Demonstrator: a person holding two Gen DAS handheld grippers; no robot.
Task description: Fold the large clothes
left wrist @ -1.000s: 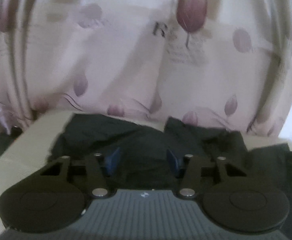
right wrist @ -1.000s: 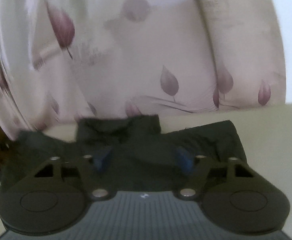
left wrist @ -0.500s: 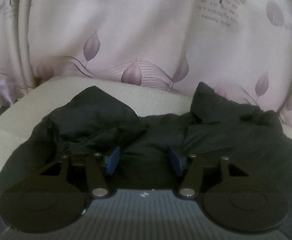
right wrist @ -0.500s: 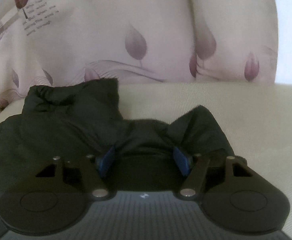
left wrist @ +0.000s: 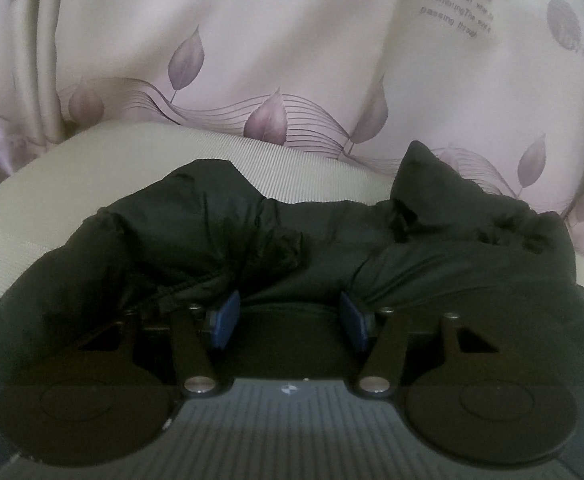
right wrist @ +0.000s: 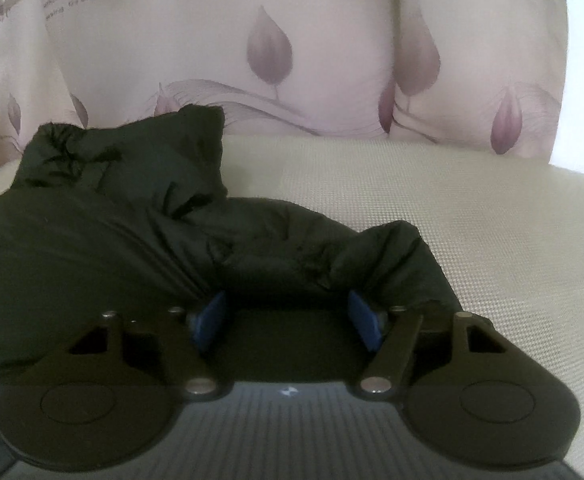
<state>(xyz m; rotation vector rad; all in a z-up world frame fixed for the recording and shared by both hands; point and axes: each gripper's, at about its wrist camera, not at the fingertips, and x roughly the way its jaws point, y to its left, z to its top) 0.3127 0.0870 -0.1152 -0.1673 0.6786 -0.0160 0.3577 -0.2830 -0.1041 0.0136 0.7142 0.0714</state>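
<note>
Garment, left wrist view: black padded jacket (left wrist: 431, 264) sprawls over a beige ribbed cushion (left wrist: 20, 216), its dark bulk filling the middle and running off the right edge.
Left gripper (left wrist: 288, 317): blue pads (left wrist: 224, 318) stand wide apart, low over the jacket, with nothing pinched between them.
Writing, left wrist view: leaf-print curtain (left wrist: 276, 60) carries grey lettering at top right; "trembling" and "passing through" can be read, the rest is cut off or too blurred.
Logo, left wrist view: a small white mark sits on the ribbed gripper body, too tiny to read.
Only here: a peaked fold (left wrist: 423, 164) of the jacket rises against the curtain at right, and a rumpled lump (left wrist: 212, 216) lies left of centre.
Hidden, left wrist view: where the pads meet the cloth is black on black, so contact cannot be told.
Garment, right wrist view: the jacket (right wrist: 104, 220) heaps on the left and thins to a low end (right wrist: 403, 256) by the right-hand pad.
Right gripper (right wrist: 288, 322): blue pads (right wrist: 365, 322) spread wide too, jacket edge lying between and just ahead of them, not clamped.
Writing, right wrist view: the curtain (right wrist: 331, 40) shows blurred text lines at top left, none legible.
Only here: a broad bare stretch of cushion (right wrist: 491, 240) lies right of the jacket, and a bright white strip runs down the far right.
Cut off: the jacket's left side leaves the frame.
</note>
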